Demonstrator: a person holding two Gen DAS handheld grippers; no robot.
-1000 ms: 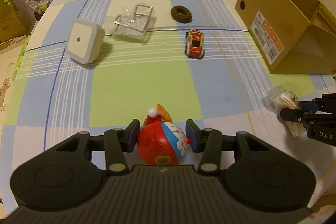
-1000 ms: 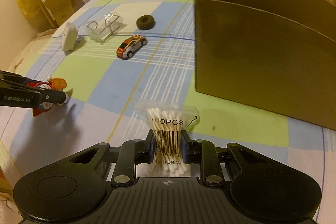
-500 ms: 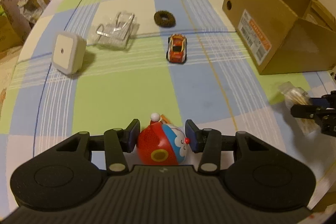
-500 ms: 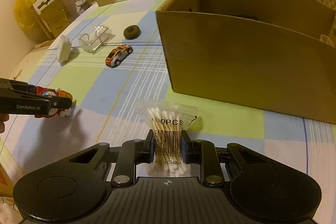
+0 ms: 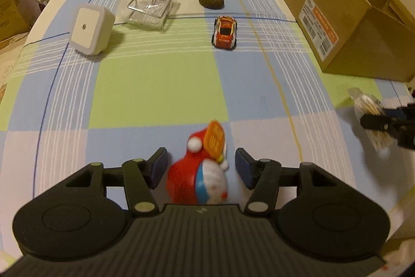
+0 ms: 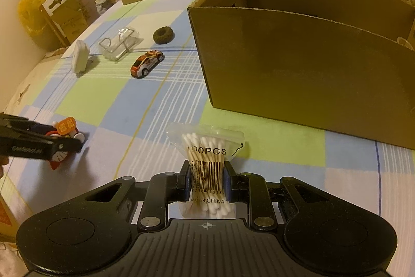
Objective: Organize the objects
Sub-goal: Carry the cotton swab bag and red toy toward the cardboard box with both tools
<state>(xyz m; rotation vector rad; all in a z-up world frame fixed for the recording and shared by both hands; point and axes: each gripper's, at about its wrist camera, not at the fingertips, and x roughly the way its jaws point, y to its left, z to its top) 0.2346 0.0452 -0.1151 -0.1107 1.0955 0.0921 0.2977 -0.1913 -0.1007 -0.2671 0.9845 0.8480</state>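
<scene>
We see left tongs (image 5: 201, 166) apart around red figurine (image 5: 198, 179) near bench (image 5: 155, 85) front edge; right tongs (image 6: 206, 184) clamped on cotton swab bag (image 6: 205, 147) beside cardboard box (image 6: 306, 69).

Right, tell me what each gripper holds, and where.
Right gripper: cotton swab bag, clamped across its barcoded middle. Left gripper: open, nothing held; toy figure sits between.
</scene>
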